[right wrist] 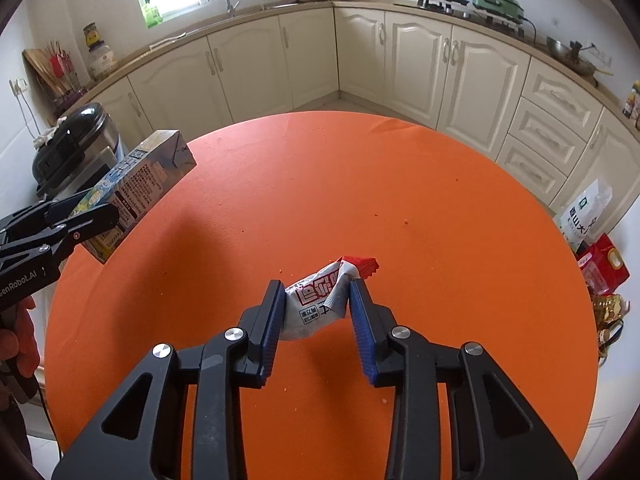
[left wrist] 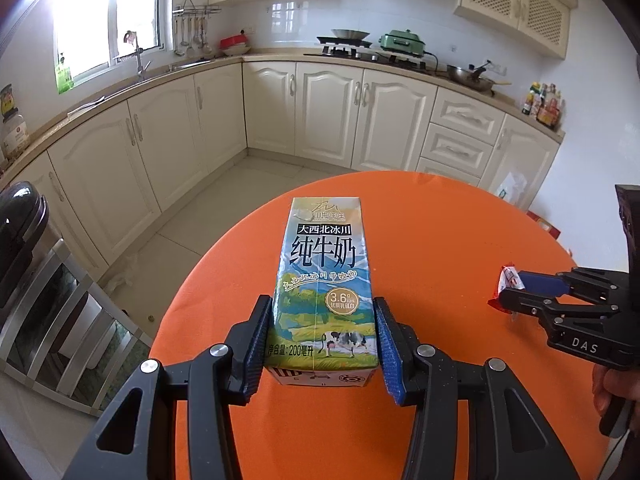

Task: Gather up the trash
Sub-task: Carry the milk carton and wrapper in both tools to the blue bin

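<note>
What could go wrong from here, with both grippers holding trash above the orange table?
The right gripper pinches a crumpled snack wrapper that could slip free. The left gripper grips the milk carton only near its base; the carton could pivot or drop onto the table.

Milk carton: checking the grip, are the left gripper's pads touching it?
Touching: left wrist view shows both pads pressed against the milk carton sides in the left gripper.

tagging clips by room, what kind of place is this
A home kitchen, most likely. Cream cabinets run under a counter with a sink tap by the window and a gas stove carrying pans; the work happens at a round orange table.
</note>
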Action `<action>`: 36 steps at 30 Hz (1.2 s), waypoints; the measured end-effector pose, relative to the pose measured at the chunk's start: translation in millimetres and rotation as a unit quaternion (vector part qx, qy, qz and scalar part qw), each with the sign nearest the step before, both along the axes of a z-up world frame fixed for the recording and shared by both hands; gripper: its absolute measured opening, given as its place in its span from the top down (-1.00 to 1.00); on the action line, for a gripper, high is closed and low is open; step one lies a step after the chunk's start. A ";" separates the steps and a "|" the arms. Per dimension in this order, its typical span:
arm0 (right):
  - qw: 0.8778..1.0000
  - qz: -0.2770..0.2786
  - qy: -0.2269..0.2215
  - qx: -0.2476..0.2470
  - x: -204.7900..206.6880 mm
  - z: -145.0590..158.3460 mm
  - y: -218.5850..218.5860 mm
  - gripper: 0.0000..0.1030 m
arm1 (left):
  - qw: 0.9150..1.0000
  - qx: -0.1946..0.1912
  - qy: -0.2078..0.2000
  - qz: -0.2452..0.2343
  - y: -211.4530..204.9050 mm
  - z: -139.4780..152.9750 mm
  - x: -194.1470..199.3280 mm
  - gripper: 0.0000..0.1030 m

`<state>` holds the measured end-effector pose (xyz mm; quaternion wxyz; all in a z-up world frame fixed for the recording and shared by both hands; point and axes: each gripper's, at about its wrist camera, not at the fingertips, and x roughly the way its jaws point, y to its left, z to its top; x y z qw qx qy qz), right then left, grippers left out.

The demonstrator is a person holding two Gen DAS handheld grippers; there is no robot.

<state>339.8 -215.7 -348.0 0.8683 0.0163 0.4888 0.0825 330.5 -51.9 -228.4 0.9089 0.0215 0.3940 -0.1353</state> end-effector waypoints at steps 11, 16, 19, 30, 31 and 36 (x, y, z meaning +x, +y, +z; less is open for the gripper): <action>0.998 -0.034 -0.048 0.012 -66.1 49.4 -33.6 0.35 | 0.998 -0.003 -0.043 -0.051 -28.2 38.1 -100.9 0.14; 0.995 -0.064 -0.082 0.011 -107.8 79.2 -62.0 0.35 | 0.994 -0.011 -0.066 -0.085 -49.0 55.0 -145.3 0.14; 0.991 -0.084 -0.102 0.009 -133.4 97.0 -83.2 0.35 | 0.991 -0.020 -0.076 -0.111 -67.6 64.6 -166.6 0.14; 0.966 -0.214 -0.146 -0.014 -250.7 137.2 -202.7 0.35 | 0.965 -0.052 -0.081 -0.243 -168.6 75.2 -230.3 0.14; 0.963 -0.227 -0.144 -0.016 -260.6 136.9 -216.3 0.35 | 0.962 -0.057 -0.073 -0.257 -179.8 73.5 -232.4 0.14; 0.948 -0.292 -0.126 -0.023 -302.4 121.8 -273.7 0.35 | 0.949 -0.061 -0.037 -0.308 -229.7 56.2 -255.1 0.14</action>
